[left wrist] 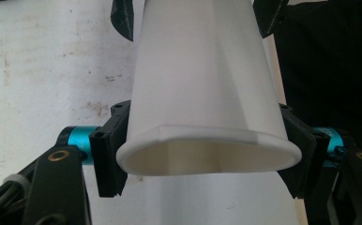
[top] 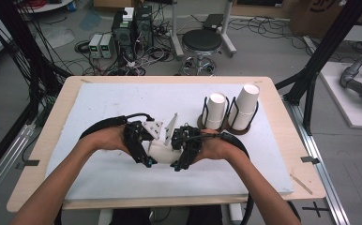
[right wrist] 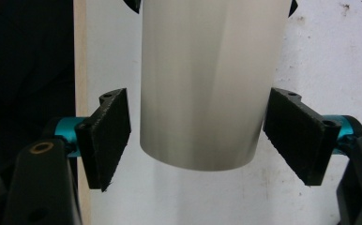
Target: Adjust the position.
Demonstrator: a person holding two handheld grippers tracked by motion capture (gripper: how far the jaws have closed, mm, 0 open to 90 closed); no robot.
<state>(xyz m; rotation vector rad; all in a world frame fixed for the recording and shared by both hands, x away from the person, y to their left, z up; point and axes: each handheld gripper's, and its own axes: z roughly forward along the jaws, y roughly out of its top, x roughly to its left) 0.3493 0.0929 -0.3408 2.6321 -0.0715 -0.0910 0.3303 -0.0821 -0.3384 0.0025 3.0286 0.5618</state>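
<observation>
A white paper cup (top: 162, 152) lies on its side just above the white mat, held between my two grippers, which face each other at the table's middle. My left gripper (top: 146, 161) is shut on the cup's rim end. In the left gripper view the cup (left wrist: 202, 70) has its rim squeezed into an oval between the left gripper (left wrist: 206, 157) pads. My right gripper (top: 177, 165) straddles the cup's base end. In the right gripper view the cup (right wrist: 207, 70) sits between the right gripper (right wrist: 203, 136) pads, which stand open with a gap at the left pad.
Two wire holders at the back right carry upside-down white cup stacks (top: 215, 111) (top: 245, 107). The white mat (top: 99, 103) covers most of the wooden table (top: 57, 112). A stool (top: 201, 42) and electronics (top: 132, 28) stand on the floor beyond.
</observation>
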